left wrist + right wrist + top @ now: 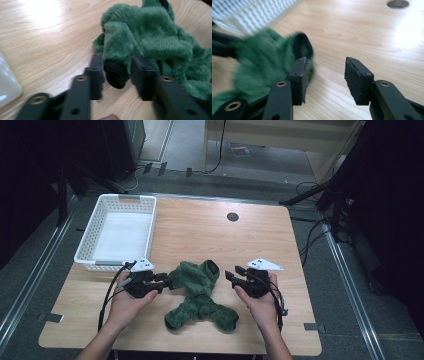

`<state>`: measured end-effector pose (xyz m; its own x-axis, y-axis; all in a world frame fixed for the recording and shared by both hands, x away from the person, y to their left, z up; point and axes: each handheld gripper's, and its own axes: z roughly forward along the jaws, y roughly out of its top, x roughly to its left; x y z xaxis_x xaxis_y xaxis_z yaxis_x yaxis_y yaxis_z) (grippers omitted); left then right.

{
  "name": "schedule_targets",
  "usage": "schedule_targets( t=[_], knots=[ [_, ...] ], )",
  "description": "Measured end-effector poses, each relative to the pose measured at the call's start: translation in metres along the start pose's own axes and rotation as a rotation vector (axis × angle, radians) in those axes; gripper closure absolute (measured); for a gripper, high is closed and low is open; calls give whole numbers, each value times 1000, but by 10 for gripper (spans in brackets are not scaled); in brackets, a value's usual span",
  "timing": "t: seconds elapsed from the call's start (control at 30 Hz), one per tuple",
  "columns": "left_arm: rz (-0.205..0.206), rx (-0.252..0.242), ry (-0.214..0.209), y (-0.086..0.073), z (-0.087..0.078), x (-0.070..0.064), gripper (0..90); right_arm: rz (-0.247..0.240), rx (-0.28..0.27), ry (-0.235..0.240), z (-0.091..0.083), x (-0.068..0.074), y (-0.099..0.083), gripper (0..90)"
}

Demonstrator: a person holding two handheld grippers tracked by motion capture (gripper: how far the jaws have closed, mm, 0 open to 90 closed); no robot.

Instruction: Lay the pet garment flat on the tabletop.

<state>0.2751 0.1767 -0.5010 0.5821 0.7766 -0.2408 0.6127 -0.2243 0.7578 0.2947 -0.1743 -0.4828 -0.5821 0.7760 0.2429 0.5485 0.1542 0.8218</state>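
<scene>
Looking down, high view: your left tool (167, 281) meets the left edge of the green fuzzy socks (200, 295), which lie crossed in a heap at the front middle of the surface (260, 240), between your two hands.
Right tool, high view: your right tool (231, 275) sits just right of the heap, apart from it, pointing in at it, likely ready to take a second hold.
Basket, high view: the white basket (85, 252) stands at the surface's far left, well clear of the socks, a likely place for them.
Left gripper view: your left tool's jaws stand either side of a sock's dark cuff (116, 73), narrowed onto the plush; you hold at the cuff, I judge, because that end gives a firm edge to lift by.
Right gripper view: your right tool's jaws gape wide with bare wood between them; one sock's dark-lined opening (302, 47) lies just beyond the left jaw, blurred.
Next call: closing there needs a small shift toward the cloth.
</scene>
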Motion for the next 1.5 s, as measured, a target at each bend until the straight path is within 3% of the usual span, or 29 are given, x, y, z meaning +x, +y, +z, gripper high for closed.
schedule_targets(
  t=[0.03,0.07,0.1,0.13,0.23,0.27,0.3,0.33,0.37,0.4,0.43,0.47,0.5,0.53,0.57,0.63,0.67,0.77,0.8,0.83,0.9,0.93,1.03,1.07,1.2,1.27,1.3,1.33,1.5],
  knots=[
    [-13,-11,0,1,-4,0,528,10,0,45,-2,4,0,501],
    [-25,-36,-6,1,-15,-4,469,-17,30,124,-5,16,-2,471],
    [-25,-36,-6,1,-15,-4,446,-41,55,151,-7,23,-5,450],
    [-31,-46,-29,0,-21,-7,446,-41,55,151,-7,23,-5,450],
    [-35,-49,-114,-10,-30,-23,404,-99,129,194,-11,40,-24,403],
    [-15,5,-174,-20,-23,-35,364,-115,156,202,-14,45,-41,396],
    [-8,51,-197,-26,-17,-41,329,-109,177,209,-14,46,-49,399],
    [-8,51,-197,-26,-17,-41,308,-110,189,210,-13,46,-57,406],
    [25,141,-210,-38,-2,-50,284,-117,210,209,-10,47,-63,419],
    [44,172,-194,-43,4,-54,269,-132,230,198,-8,48,-67,447],
    [44,172,-194,-43,4,-54,273,-132,230,198,-8,48,-67,447],
    [69,218,-167,-49,13,-59,301,-158,237,163,-4,50,-69,555],
    [69,218,-167,-49,13,-59,374,-154,241,150,-2,49,-69,626],
    [93,226,-152,-51,15,-60,485,-154,241,150,-2,49,-69,626],
    [177,244,-112,-53,16,-63,601,-149,246,138,-1,46,-68,773],
    [176,241,-128,-53,15,-60,726,-175,269,107,-1,41,-70,884],
    [135,236,-172,-51,11,-51,746,-184,275,91,-3,38,-70,900],
    [100,228,-178,-50,7,-40,708,-173,284,56,-6,30,-70,900],
    [91,231,-198,-50,5,-35,662,-137,239,56,-14,25,-68,849],
    [87,225,-210,-51,5,-33,604,-126,219,64,-17,24,-66,728],
    [87,191,-208,-51,-2,-30,494,-97,167,107,-22,31,-61,547],
    [83,188,-208,-51,-4,-30,468,-90,160,135,-22,36,-60,504],
    [85,189,-212,-55,-8,-28,461,-109,164,142,-19,47,-64,436],
    [94,196,-204,-58,-9,-27,513,-162,202,127,-14,55,-72,436],
    [93,197,-221,-61,-13,-22,795,-229,239,85,-8,60,-85,585],
    [95,200,-221,-60,-14,-21,814,-237,243,77,-7,59,-85,636],
    [95,201,-224,-60,-14,-20,835,-265,252,57,-8,59,-86,756],
    [95,207,-225,-61,-14,-19,846,-279,257,53,-8,58,-87,804],
    [121,257,-229,-63,-13,-13,884,-320,292,41,-13,52,-86,897]
  ],
)
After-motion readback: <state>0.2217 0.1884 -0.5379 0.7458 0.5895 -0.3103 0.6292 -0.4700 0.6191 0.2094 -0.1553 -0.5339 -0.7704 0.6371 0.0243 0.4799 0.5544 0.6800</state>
